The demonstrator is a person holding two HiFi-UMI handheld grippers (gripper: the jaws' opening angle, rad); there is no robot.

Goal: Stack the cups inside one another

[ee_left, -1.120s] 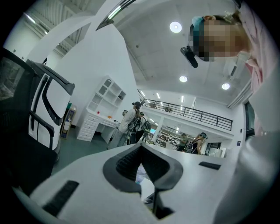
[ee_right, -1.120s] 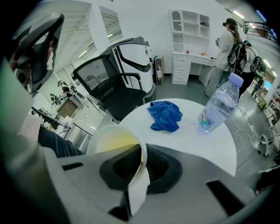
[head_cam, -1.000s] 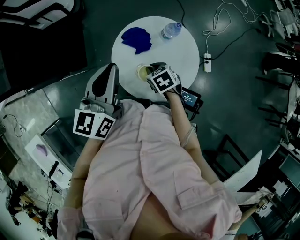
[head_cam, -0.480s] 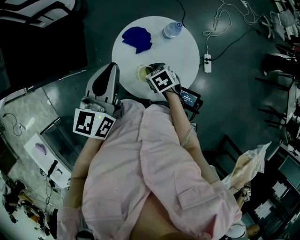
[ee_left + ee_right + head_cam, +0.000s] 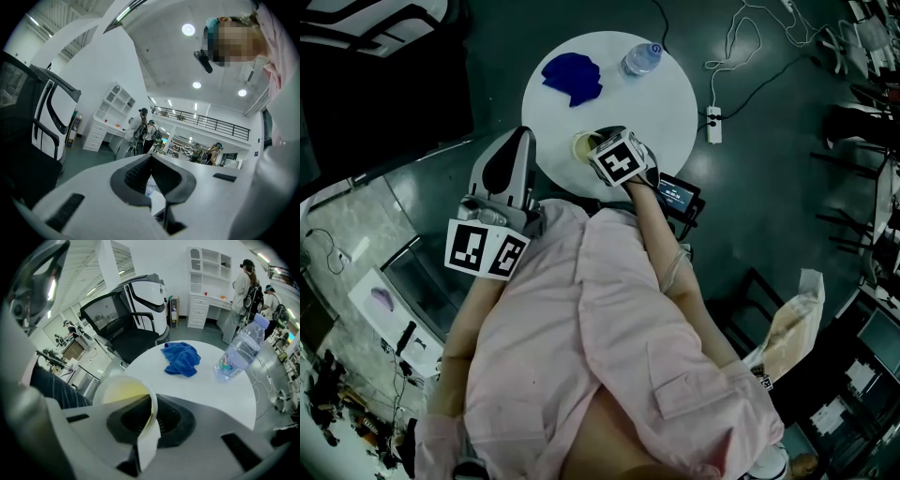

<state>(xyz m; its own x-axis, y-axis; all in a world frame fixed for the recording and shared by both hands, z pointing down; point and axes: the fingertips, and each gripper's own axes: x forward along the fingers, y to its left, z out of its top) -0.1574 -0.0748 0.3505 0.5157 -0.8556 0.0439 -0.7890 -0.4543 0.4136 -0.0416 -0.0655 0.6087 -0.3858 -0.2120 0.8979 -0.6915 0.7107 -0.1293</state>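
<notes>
A thin-walled round cup (image 5: 123, 394), pale outside and yellowish within, sits at the edge of the smooth, round white tabletop (image 5: 206, 390) nearest the person. The right tongs (image 5: 151, 414) are pinched narrow on the cup's wall. One dark ribbed pad is inside the rim and the other outside, with the wall clamped between them. In the head view these tongs reach the cup from the person's side and point steeply down, with the forearm (image 5: 661, 239) stretched out to the tabletop's rim. Farther across the tabletop lie a crumpled blue cloth (image 5: 181, 358) and a clear plastic bottle (image 5: 239, 351), well apart from the cup. The left tongs (image 5: 151, 158) are held level off the tabletop's left side, closed pad to pad with nothing between them.
</notes>
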